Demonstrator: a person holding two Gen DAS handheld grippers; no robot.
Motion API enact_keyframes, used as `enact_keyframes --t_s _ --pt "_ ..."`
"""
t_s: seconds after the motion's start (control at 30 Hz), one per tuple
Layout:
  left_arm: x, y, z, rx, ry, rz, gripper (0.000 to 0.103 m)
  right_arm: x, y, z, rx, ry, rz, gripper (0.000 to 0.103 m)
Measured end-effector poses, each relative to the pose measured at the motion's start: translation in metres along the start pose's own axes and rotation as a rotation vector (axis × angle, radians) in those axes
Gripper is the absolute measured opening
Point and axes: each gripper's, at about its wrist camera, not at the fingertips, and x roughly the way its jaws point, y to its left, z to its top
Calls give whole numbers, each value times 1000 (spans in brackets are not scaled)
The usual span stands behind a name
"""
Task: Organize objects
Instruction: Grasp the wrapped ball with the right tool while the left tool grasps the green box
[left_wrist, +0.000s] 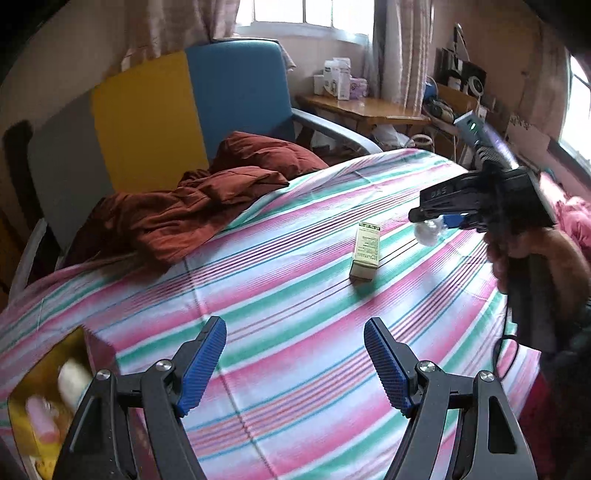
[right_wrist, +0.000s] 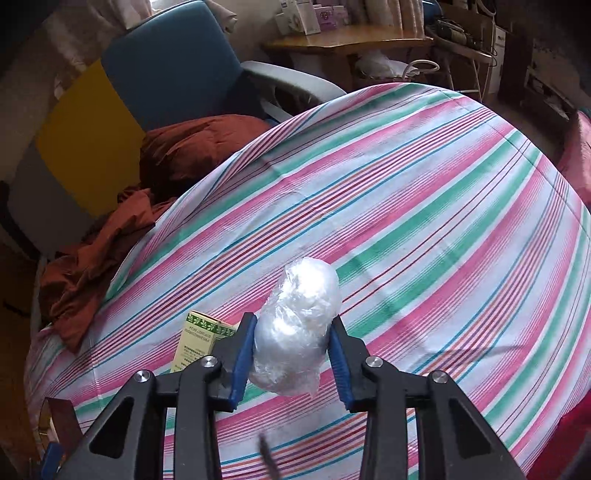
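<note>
My right gripper (right_wrist: 293, 332) is shut on a clear plastic-wrapped bundle (right_wrist: 299, 325) and holds it above the striped bed sheet (right_wrist: 424, 221). From the left wrist view, the right gripper (left_wrist: 428, 221) hangs at the right with the bundle (left_wrist: 428, 232) in its tips. A small cream and green box (left_wrist: 365, 251) lies on the sheet in the middle; it also shows just left of the right gripper (right_wrist: 201, 339). My left gripper (left_wrist: 295, 362) is open and empty above the sheet. A yellow box (left_wrist: 44, 391) holding several items sits at the lower left.
A rust-brown blanket (left_wrist: 192, 206) is bunched at the bed's far left edge. A blue chair (left_wrist: 240, 96) and a yellow and grey panel (left_wrist: 140, 122) stand behind it. A wooden side table (left_wrist: 362, 107) with boxes stands by the window.
</note>
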Motion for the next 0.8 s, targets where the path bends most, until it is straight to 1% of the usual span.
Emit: enact_keyframes --t_s 0.2,0.33,0.5,0.67,0.73,0.8 --pt "44 -21 22 77 36 -40 77 3 6 4 -6 -1 25 37" --pt "73 -35 36 95 67 -87 76 4 6 6 -4 -7 33 37" --pt "101 -54 55 153 49 -109 74 4 5 7 1 -5 40 37" --pt "133 -64 66 186 89 -113 64 2 5 7 -4 -9 33 37" --pt "145 -68 67 205 107 -109 56 4 6 7 -9 -5 32 37" --pt "155 -70 68 204 121 -113 52 6 8 7 -20 0 25 38"
